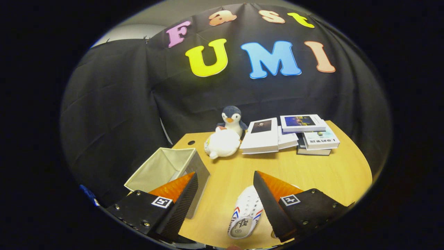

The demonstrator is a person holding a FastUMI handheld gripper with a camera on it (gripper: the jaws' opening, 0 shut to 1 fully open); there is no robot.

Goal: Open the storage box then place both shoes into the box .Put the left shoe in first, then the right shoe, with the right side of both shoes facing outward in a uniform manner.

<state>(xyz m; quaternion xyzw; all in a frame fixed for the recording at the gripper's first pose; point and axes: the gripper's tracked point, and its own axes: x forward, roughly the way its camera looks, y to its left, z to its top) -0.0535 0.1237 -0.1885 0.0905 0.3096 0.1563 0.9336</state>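
Gripper (225, 194) spread wide, holding nothing, above the table (329, 173). One shoe (245, 217) visible, white with red-blue stripes, lying on the wood between the fingers, close to the right one and partly hidden behind it. One box (166, 166), top open, sits at the table's left edge behind the left finger. Bare wood ahead between box and shoe. Beyond: two plush toys, a penguin (231, 119) and a white one (222, 143), touching; books (289, 133), about five, stacked at the far side.

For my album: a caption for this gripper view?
Open gripper hovers over a white sneaker, open storage box beside it.
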